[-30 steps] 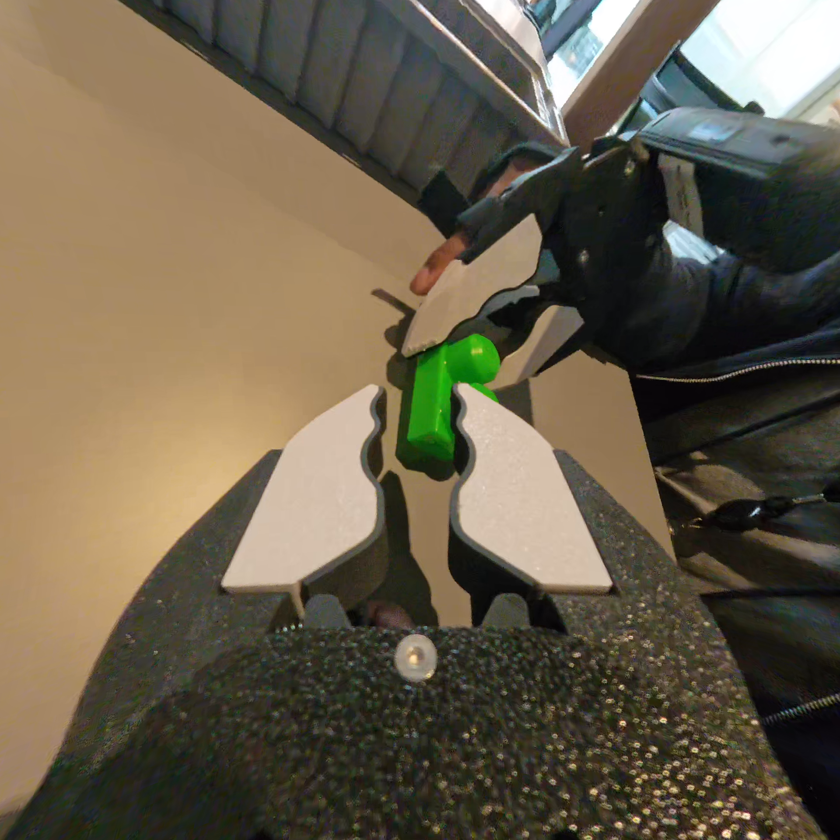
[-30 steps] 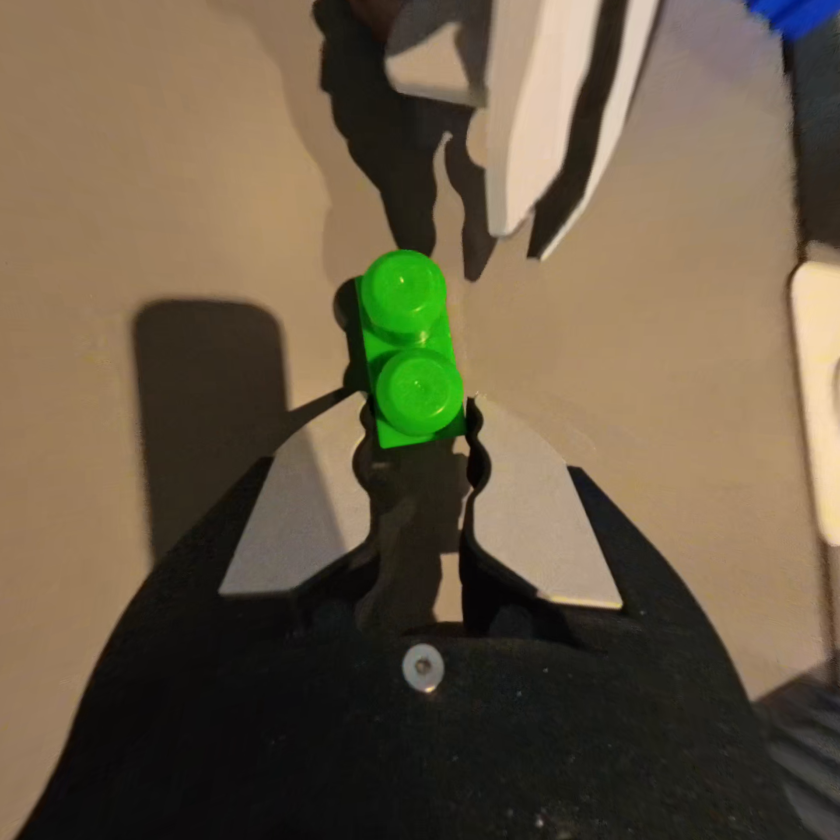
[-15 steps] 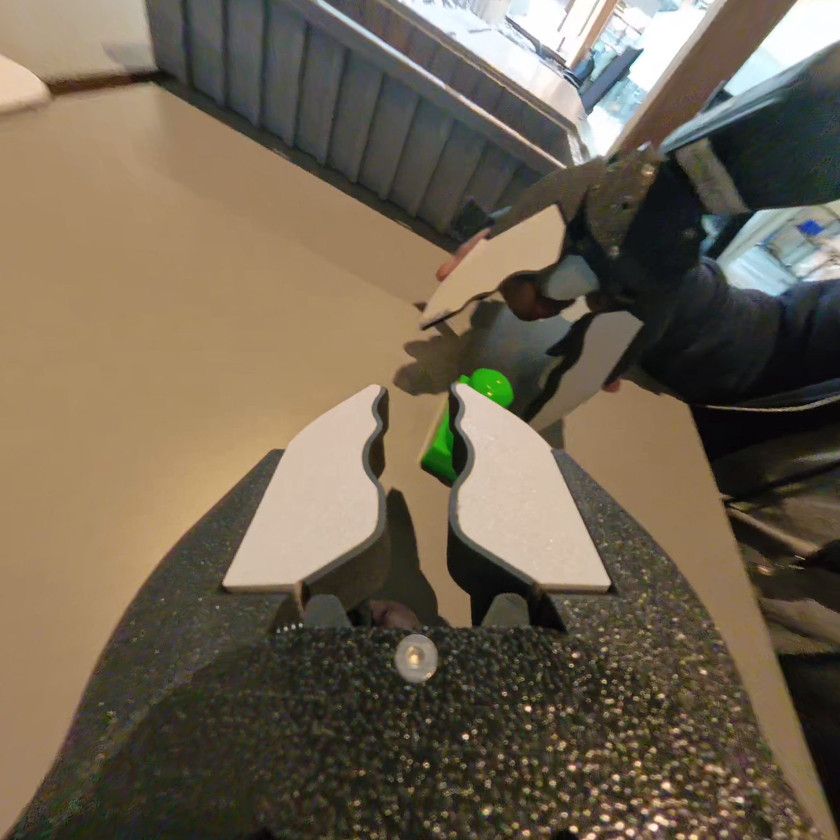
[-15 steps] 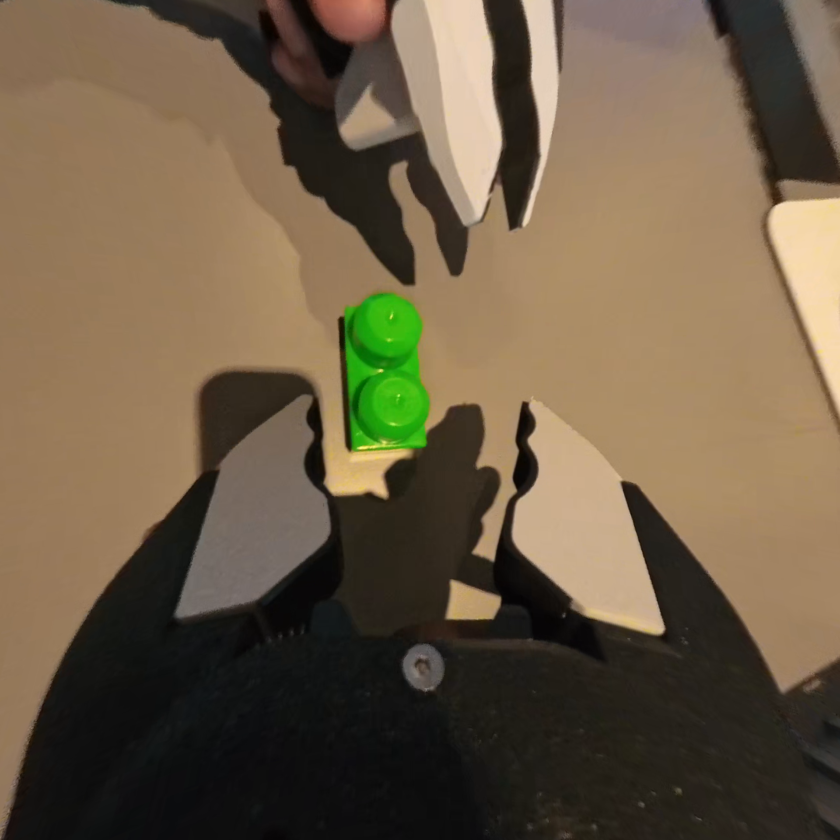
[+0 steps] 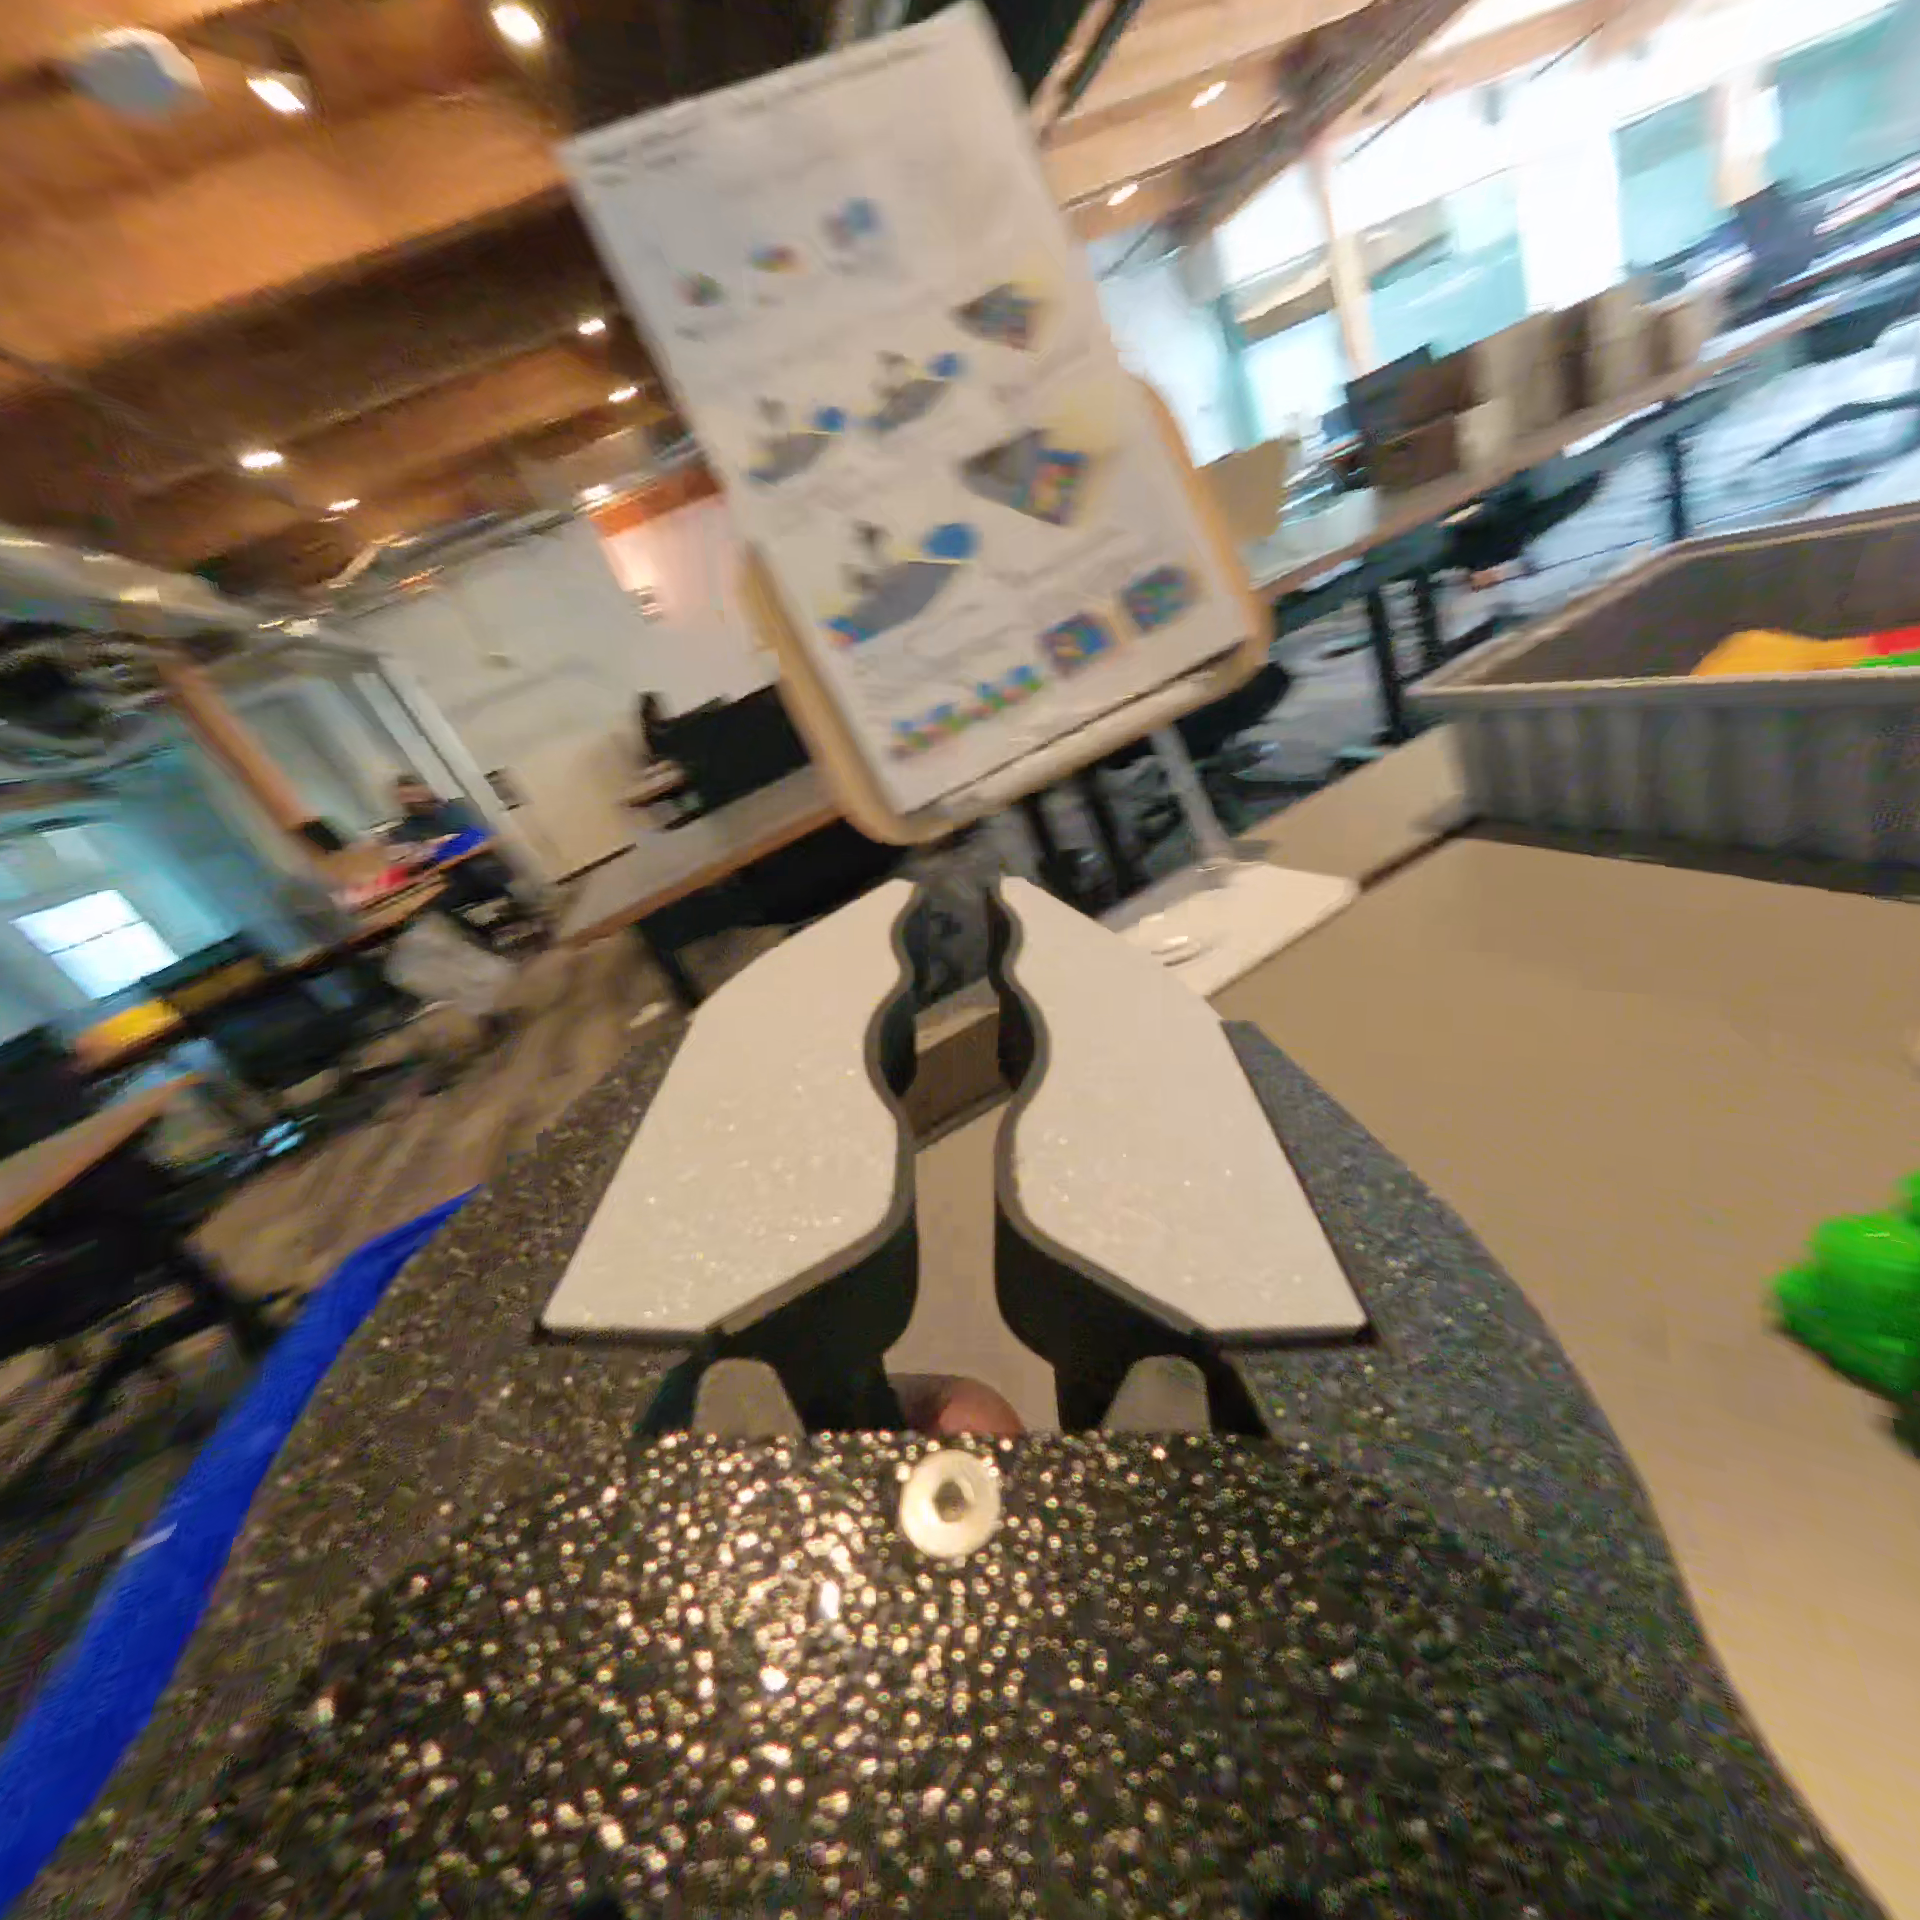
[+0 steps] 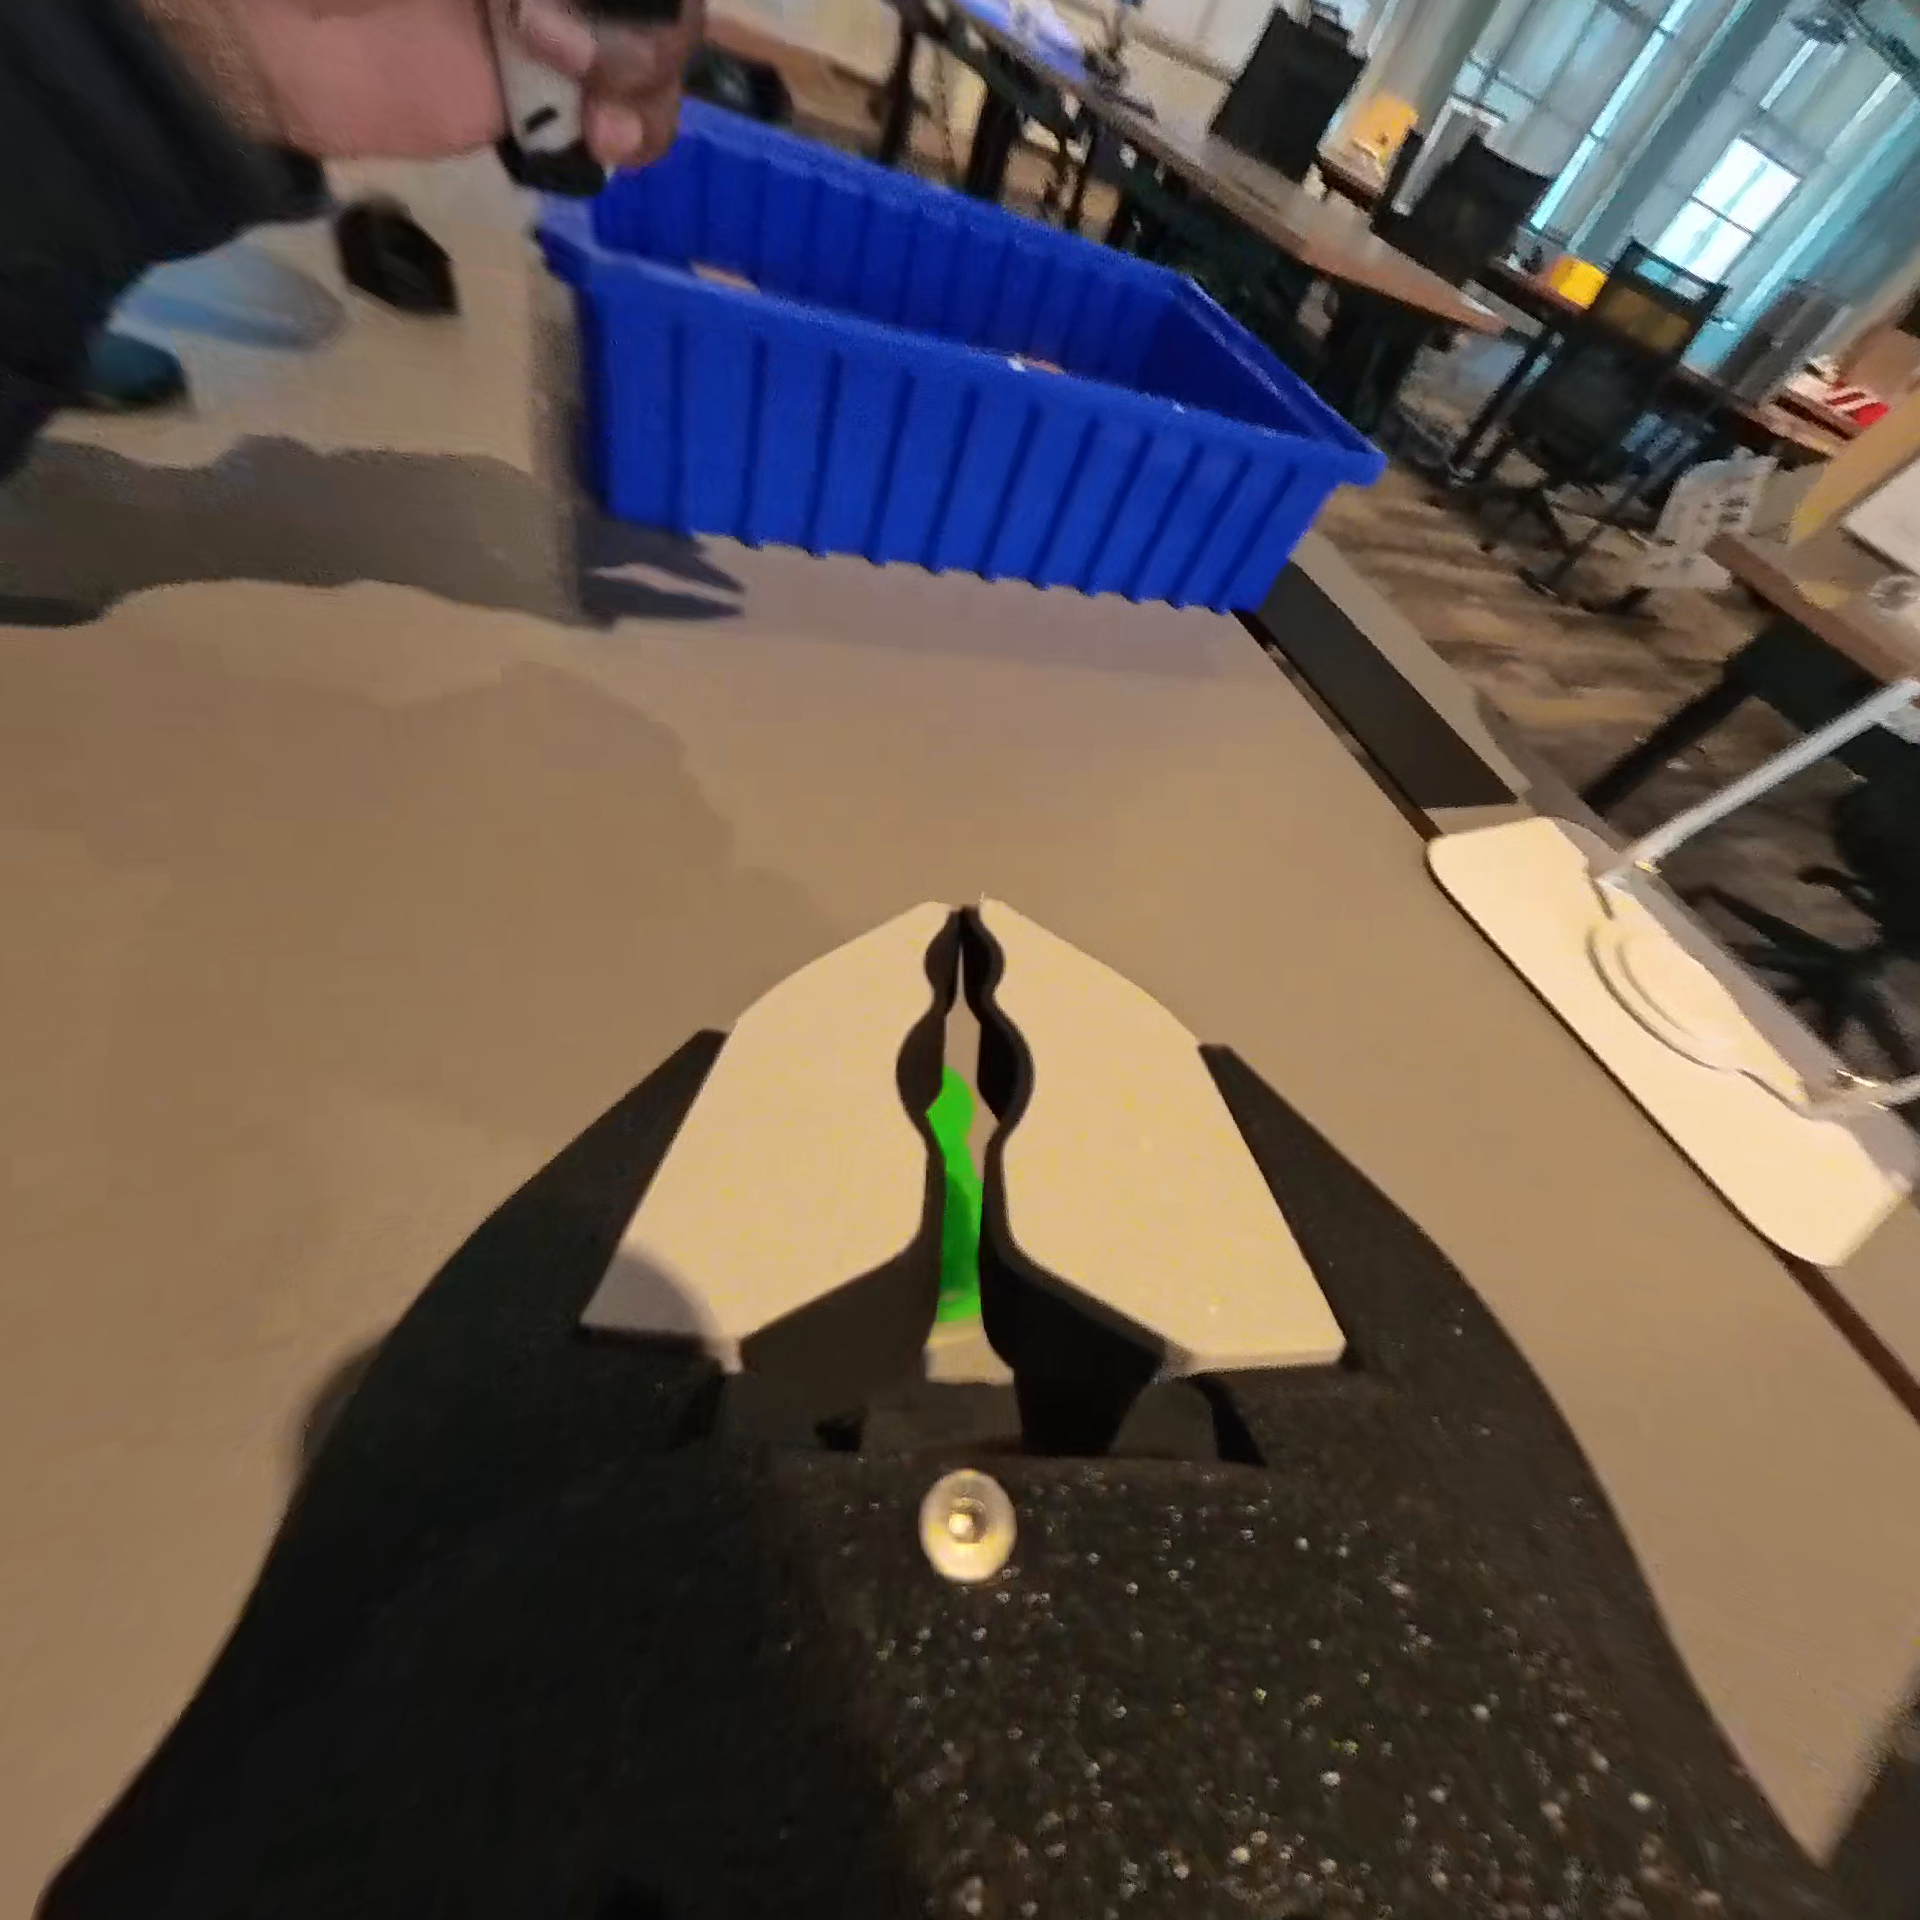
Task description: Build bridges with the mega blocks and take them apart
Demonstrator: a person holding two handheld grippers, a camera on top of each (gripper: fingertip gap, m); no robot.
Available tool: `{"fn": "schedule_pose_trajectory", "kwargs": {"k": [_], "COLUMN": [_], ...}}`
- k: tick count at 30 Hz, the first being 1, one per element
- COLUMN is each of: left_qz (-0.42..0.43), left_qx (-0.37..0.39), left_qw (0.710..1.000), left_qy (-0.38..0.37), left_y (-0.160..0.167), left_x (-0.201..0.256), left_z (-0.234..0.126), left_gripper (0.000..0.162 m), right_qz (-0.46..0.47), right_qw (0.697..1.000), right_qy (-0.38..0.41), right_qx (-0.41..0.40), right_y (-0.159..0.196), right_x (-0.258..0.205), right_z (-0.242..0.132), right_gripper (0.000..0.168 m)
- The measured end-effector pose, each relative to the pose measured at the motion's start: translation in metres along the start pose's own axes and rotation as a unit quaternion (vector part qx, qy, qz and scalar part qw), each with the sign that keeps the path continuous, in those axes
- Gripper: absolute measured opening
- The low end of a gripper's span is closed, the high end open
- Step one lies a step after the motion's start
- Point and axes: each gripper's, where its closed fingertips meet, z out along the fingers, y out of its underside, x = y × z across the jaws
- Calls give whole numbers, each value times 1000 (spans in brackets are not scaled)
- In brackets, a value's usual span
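Note:
A green mega block [image 5: 1860, 1309] lies on the tan table [image 5: 1558, 1091] at the right edge of the left wrist view, blurred. In the right wrist view a sliver of the green block [image 6: 954, 1216] shows through the slit between my right fingers; it seems to lie beneath them, not gripped. My right gripper [image 6: 968, 914] is shut, tips touching, low over the table [image 6: 416, 831]. My left gripper [image 5: 954, 894] is raised and points out into the room, with a narrow gap between its fingers and nothing in it.
A blue ribbed bin [image 6: 935, 416] stands at the table's far edge. A grey bin [image 5: 1683, 769] with coloured blocks is at the right. A picture sheet on a stand [image 5: 914, 457] rises ahead. A white stand base [image 6: 1662, 1029] lies right. A hand [image 6: 416, 83] is top left.
My left gripper swung up and away from the green block toward the room. My right gripper, open over the block half a second ago, has shut empty and tilted up to face the blue bin.

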Motion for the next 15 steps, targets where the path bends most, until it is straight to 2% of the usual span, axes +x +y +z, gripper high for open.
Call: {"fn": "schedule_pose_trajectory", "kwargs": {"k": [4, 7, 11, 13, 15], "left_qz": [-15, -38, -72, -31, 48], "left_qx": [-121, -213, -327, -371, -423], "left_qw": [991, 975, 942, 927, 902], "left_qy": [-60, -59, 11, 49, 63], "left_y": [8, 36, 102, 139, 182], "left_x": [-101, -154, -172, -173, -182], "left_z": [-35, -42, -18, 4, 23], "left_gripper": [19, 26, 42, 48, 53], "right_qz": [5, -16, -29, -31, -36], "right_qw": [999, 998, 995, 994, 992], "right_qy": [-42, -58, -86, -103, -118], "right_qx": [19, 16, 29, 34, 32], "right_y": [-11, -15, -21, -22, -19], "right_x": [-25, -42, -65, -76, -87], "right_z": [5, 10, 15, 19, 22], "right_gripper": [0, 0, 0, 0, 0]}}
